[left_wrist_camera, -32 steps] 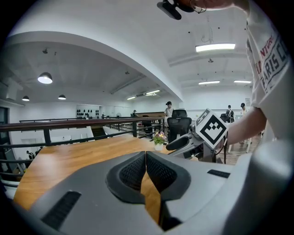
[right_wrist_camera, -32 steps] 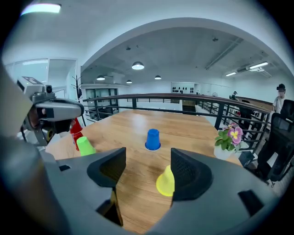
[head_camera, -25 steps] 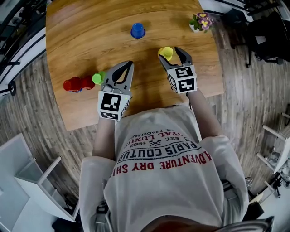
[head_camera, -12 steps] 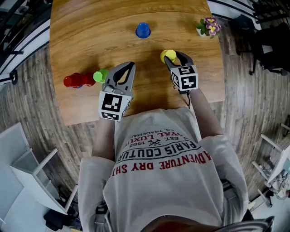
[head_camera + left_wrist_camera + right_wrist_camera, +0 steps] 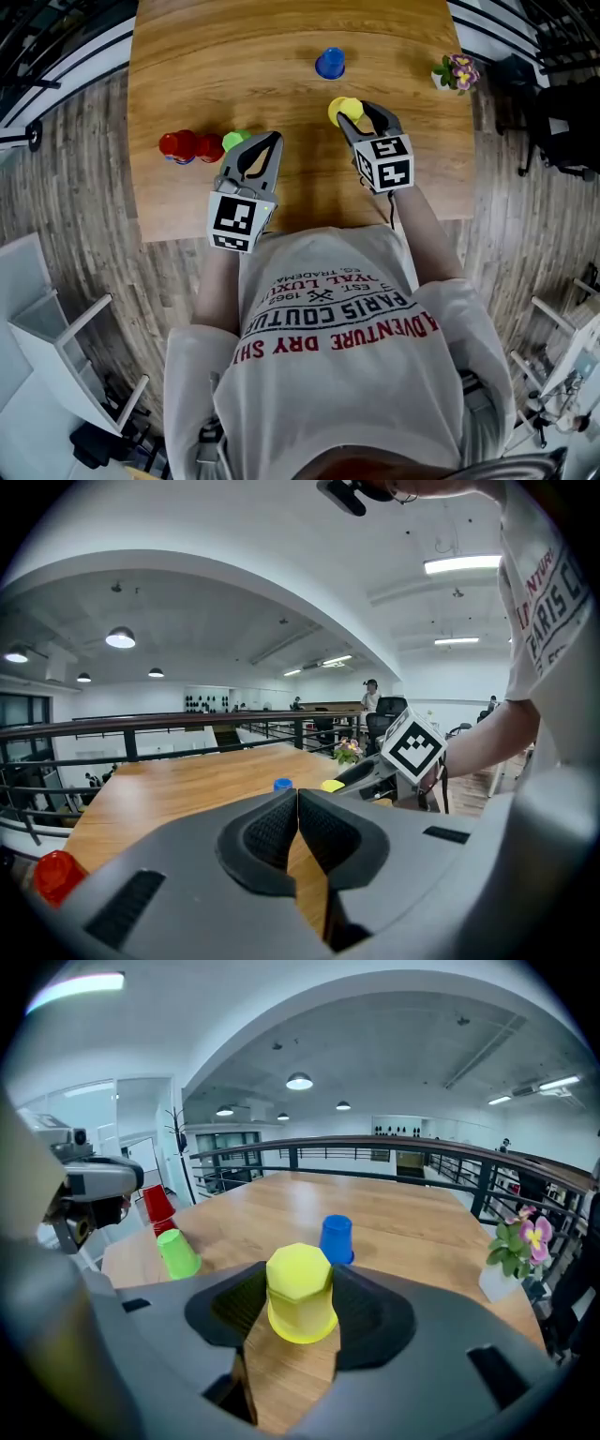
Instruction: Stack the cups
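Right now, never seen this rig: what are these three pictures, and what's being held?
There is no robot here. A person holds a two-jaw gripper in each hand, and the marker cubes are part of the grippers. The head view looks down from the person's head. The other two views come from cameras riding on each gripper, looking along its jaws. On the wooden table stand upside-down cups: a blue cup, a green cup, red cups and a yellow cup, plus a flower pot. The left gripper is shut and empty. The right gripper has just been closing on the yellow cup, with its pads against the cup's sides.

The yellow plastic cup (image 5: 300, 1293) is smooth, the grey fingers (image 5: 367, 1314) matt and ribbed, the wooden table (image 5: 412, 1230) satin.
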Tool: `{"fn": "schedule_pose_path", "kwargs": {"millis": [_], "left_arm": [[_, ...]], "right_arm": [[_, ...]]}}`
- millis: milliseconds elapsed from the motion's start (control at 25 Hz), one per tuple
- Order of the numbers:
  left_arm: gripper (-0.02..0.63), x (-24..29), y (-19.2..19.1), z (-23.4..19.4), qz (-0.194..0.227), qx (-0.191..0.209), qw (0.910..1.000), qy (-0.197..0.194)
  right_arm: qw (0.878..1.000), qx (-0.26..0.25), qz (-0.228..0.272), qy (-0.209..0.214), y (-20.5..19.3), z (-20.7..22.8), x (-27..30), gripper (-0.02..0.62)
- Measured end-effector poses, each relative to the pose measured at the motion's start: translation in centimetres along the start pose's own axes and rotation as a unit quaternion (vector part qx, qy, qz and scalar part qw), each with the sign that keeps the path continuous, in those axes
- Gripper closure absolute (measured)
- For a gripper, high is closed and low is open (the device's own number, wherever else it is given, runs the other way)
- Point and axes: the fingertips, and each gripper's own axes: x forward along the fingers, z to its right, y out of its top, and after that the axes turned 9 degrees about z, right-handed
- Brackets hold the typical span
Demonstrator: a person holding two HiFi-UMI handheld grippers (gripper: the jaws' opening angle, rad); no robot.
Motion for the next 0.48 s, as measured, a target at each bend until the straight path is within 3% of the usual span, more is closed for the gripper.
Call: {"fn": "schedule_pose_path", "kwargs": {"millis": [480], "left_arm": [[0.589,-8.6,0.9,-6.4,0.020,0.000,0.9994,0.027]], "right_arm": [[0.999,-0.028,0.028,0.035,6.1,-11.4,2.0,0.360]]}}
